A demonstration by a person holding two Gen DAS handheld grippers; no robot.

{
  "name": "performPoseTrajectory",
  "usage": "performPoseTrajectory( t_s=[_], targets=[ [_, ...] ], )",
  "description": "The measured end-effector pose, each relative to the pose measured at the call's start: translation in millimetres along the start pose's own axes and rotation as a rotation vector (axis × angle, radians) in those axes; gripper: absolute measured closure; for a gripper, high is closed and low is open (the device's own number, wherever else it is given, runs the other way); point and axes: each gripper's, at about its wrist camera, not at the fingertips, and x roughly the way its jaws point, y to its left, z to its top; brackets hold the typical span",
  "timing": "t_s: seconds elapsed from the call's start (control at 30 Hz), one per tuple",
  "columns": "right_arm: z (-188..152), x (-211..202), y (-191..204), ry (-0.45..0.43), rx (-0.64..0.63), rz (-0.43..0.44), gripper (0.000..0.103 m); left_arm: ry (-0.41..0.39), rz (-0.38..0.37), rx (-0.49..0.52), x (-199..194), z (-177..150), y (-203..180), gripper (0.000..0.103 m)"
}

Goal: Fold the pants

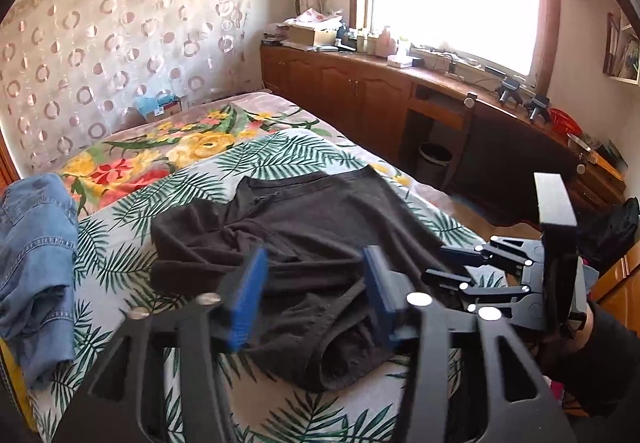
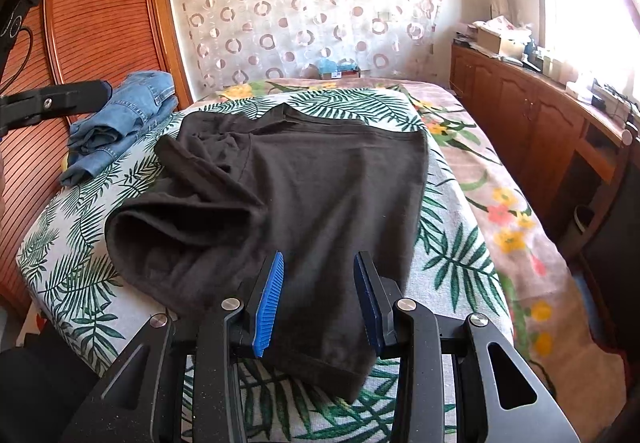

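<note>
Dark brown pants [image 1: 304, 243] lie crumpled on the leaf-print bed cover [image 1: 132, 243]; in the right wrist view the pants [image 2: 320, 183] are partly flat, with a rolled bunch at their left. My left gripper [image 1: 316, 275] is open, its blue pads above the near part of the pants. My right gripper [image 2: 318, 279] is open over the near leg end. The right gripper also shows in the left wrist view [image 1: 452, 263] at the right, and part of the left gripper shows at the left edge of the right wrist view [image 2: 96, 91].
Blue jeans [image 1: 36, 267] lie bunched at the bed's left side, also in the right wrist view [image 2: 124, 115]. A floral blanket [image 1: 180, 147] covers the far bed. Wooden cabinets [image 1: 360, 91] with clutter run under the window. A bin [image 1: 434, 159] stands beside the bed.
</note>
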Motion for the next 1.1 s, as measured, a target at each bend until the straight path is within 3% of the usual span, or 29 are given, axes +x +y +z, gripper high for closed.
performPoseTrajectory(
  t_s=[0.03,0.07,0.27,0.83,0.9,0.97,1.1],
  targets=[
    [0.5,0.5,0.0,0.000,-0.002,0.001,0.065,-0.003,0.007,-0.008,-0.4,-2.9,2.8,0.025],
    [1.5,1.5,-0.3,0.000,-0.004,0.003,0.065,-0.009,0.012,-0.016,-0.6,-6.0,6.1,0.021],
    [3.6,5.4,2.6,0.000,-0.014,0.007,0.065,0.018,0.063,-0.040,6.8,-26.3,20.0,0.021],
    [24.2,42.9,19.8,0.042,-0.075,0.104,0.066,0.099,0.083,-0.089,25.6,-64.4,33.8,0.021],
    [26.4,47.1,18.7,0.048,-0.070,0.110,0.074,0.101,0.082,-0.092,25.6,-66.2,33.6,0.021],
    [28.4,48.4,17.4,0.043,-0.067,0.117,0.093,0.102,0.082,-0.094,25.2,-67.8,33.4,0.021],
    [30.4,41.6,14.0,0.019,-0.055,0.157,0.100,0.090,0.084,-0.102,21.5,-67.7,34.9,0.021]
  ],
)
